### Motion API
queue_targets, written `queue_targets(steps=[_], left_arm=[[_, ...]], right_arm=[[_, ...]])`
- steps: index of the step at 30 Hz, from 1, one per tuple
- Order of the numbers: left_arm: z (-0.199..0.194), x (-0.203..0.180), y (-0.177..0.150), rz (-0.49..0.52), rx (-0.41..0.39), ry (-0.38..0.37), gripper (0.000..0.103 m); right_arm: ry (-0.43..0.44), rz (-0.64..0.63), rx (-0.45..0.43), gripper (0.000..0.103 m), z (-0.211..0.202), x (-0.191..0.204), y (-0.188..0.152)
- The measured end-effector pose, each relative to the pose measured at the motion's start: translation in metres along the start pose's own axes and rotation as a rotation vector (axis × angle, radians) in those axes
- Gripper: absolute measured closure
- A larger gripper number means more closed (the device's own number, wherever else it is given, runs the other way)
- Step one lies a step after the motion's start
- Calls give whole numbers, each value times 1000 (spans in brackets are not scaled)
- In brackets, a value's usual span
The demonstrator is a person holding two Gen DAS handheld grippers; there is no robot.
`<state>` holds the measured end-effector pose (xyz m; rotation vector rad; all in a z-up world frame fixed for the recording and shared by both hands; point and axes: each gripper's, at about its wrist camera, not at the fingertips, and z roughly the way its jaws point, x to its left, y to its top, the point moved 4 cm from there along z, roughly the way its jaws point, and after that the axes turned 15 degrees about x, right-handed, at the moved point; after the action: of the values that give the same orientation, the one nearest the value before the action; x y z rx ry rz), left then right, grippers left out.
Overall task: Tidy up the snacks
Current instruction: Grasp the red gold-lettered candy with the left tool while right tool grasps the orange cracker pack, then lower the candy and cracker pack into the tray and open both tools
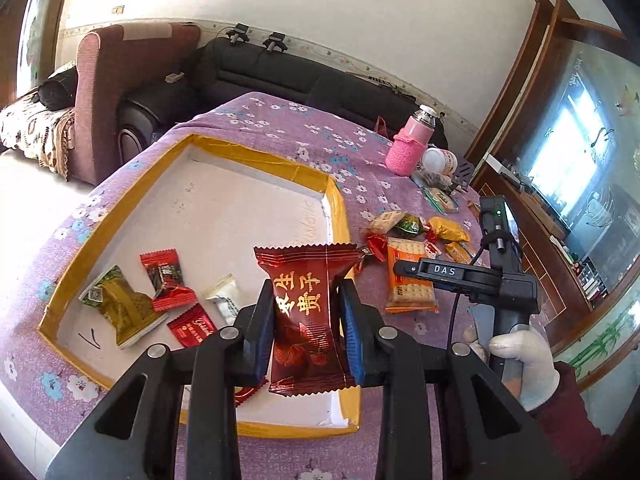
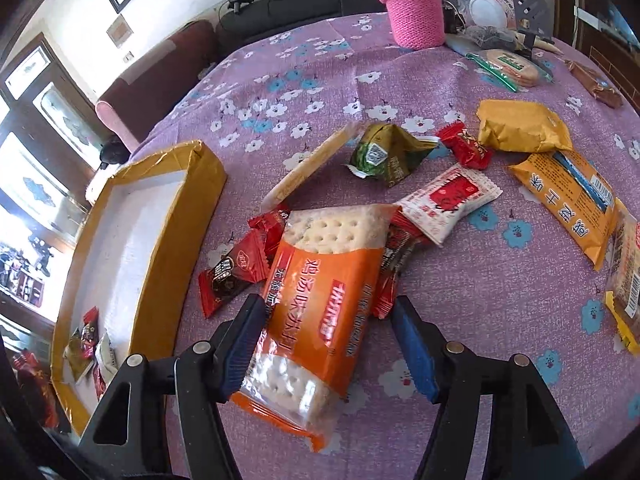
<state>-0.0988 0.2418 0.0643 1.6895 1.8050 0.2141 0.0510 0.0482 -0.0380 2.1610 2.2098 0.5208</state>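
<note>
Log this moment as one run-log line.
left gripper: shut on dark red snack packet, above tray | right gripper: open, straddling orange cracker pack on table | step: cracker pack not yet gripped

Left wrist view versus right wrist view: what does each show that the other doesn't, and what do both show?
Only the left wrist view: the left claw shut on a dark red snack packet above the tray, and a gloved hand.

Only the right wrist view: the right claw open around the orange cracker pack, and a brown packet near the table's far edge.

Both: the gold-rimmed tray holding a few snacks, that cracker pack, the pink bottle.
</note>
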Motion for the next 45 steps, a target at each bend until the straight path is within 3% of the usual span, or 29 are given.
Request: queue_targets(steps=[3, 4, 5, 9, 13, 16, 20, 24, 30, 35, 39, 45], left_arm=[[-3, 9, 0, -10, -6, 0, 75], [-4, 12, -1, -12, -7, -3, 75], [-5, 15, -2, -15, -9, -7, 75], [-9, 29, -6, -32, -17, -12, 75], [-11, 45, -2, -61, -17, -15, 75], [-12, 54, 6, -54, -13, 19, 75], [-5, 69, 23, -50, 15, 72, 75], [13, 82, 48, -55, 53, 104, 75], [50, 111, 74, -144, 166, 83, 75], [64, 130, 76, -234, 203, 72, 74], [56, 138, 73, -267, 181, 26, 68], [10, 120, 63, -241, 61, 12, 64]], right_arm=[[-103, -26, -2, 35, 2, 15, 4], [-117, -51, 13, 42, 5, 19, 3], [-107, -63, 20, 43, 6, 20, 1], [-41, -62, 19, 45, 1, 8, -11], [95, -45, -2, 47, -15, -9, -28], [160, -53, -58, 47, -40, -13, -36], [245, -108, -120, 47, -72, 12, -36], [311, -228, -89, 48, -79, 74, -31], [290, -362, 11, 48, -34, 162, -21], [234, -386, 83, 48, 13, 191, -17], [229, -410, 109, 45, 26, 204, -18], [253, -399, 37, 44, -4, 187, -21]])
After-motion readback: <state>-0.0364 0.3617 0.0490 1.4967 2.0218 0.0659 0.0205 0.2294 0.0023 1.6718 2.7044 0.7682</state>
